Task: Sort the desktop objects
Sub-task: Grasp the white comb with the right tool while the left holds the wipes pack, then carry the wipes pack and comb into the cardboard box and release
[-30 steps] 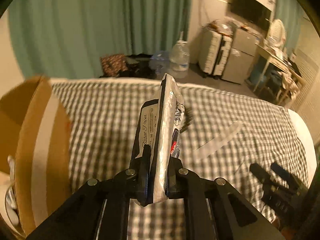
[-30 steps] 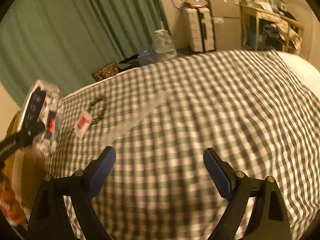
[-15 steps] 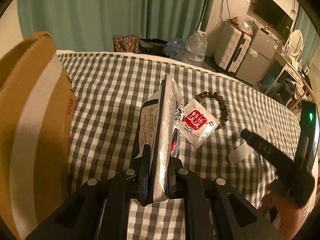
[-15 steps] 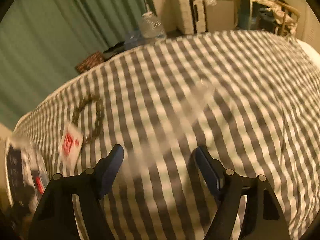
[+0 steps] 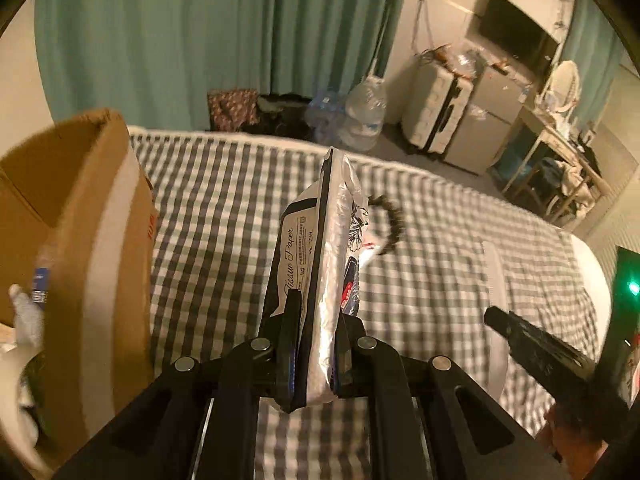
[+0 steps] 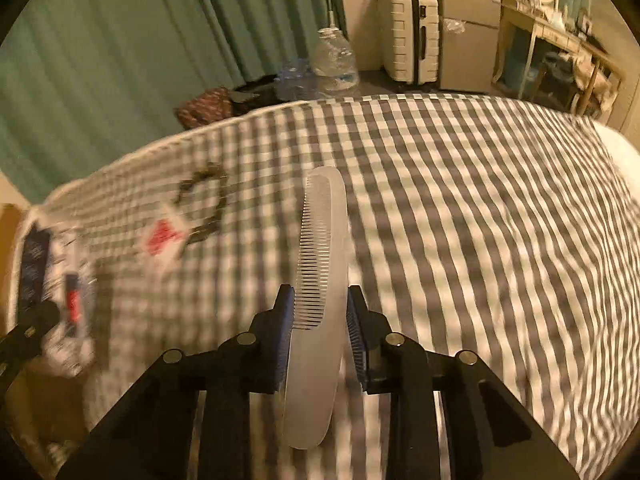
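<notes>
- My left claw (image 5: 314, 354) clamps a tissue pack (image 5: 316, 264) lettered "Tissue Paper".
- My right claw (image 6: 320, 320), jaws just closing, has a translucent comb (image 6: 322, 256) between its blue pads, on the checked bed (image 6: 460, 200).
- An open cardboard box (image 5: 100, 248) stands at the bed's left edge, contents blurred.
- A bead bracelet (image 6: 204, 200) and a red-printed sachet (image 6: 164, 236) lie toward the bed's far edge.

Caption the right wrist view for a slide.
Right gripper fingers closing around a clear comb on the checked bedspread.
</notes>
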